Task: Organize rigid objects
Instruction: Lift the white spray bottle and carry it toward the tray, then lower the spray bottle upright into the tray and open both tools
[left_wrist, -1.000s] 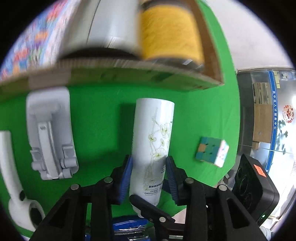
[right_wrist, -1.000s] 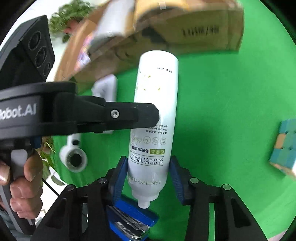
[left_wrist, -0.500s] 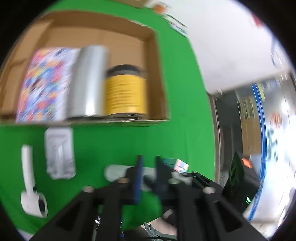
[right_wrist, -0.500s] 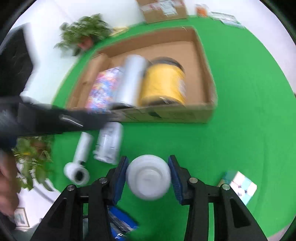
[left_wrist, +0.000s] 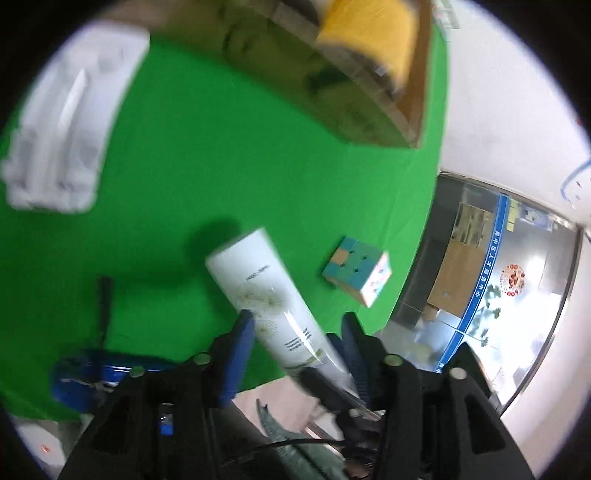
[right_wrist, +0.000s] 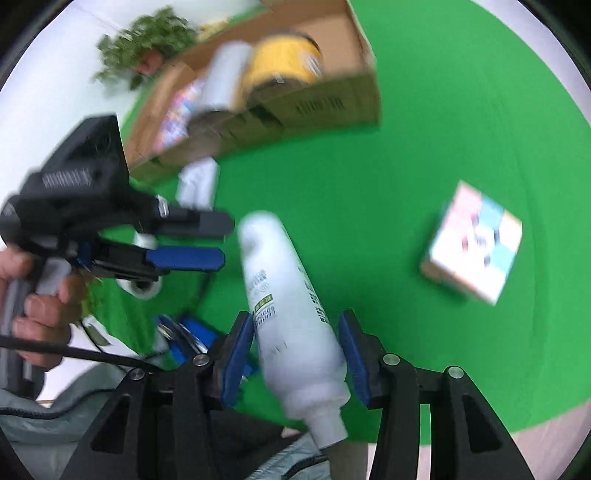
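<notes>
L claw (right_wrist: 192, 240) let go, jaws just opened; spray bottle (right_wrist: 291, 314) now tilted in R claw (right_wrist: 297, 345).

- White spray bottle (right_wrist: 291, 314): dark printed lines run along its side in my right wrist view, too blurred for me to read; a small green mark sits among them.
- Cardboard box (right_wrist: 332, 103): a black printed block on the outer wall, illegible.
- Blue band on the glass wall (left_wrist: 480, 280): white characters, too small to read.
</notes>
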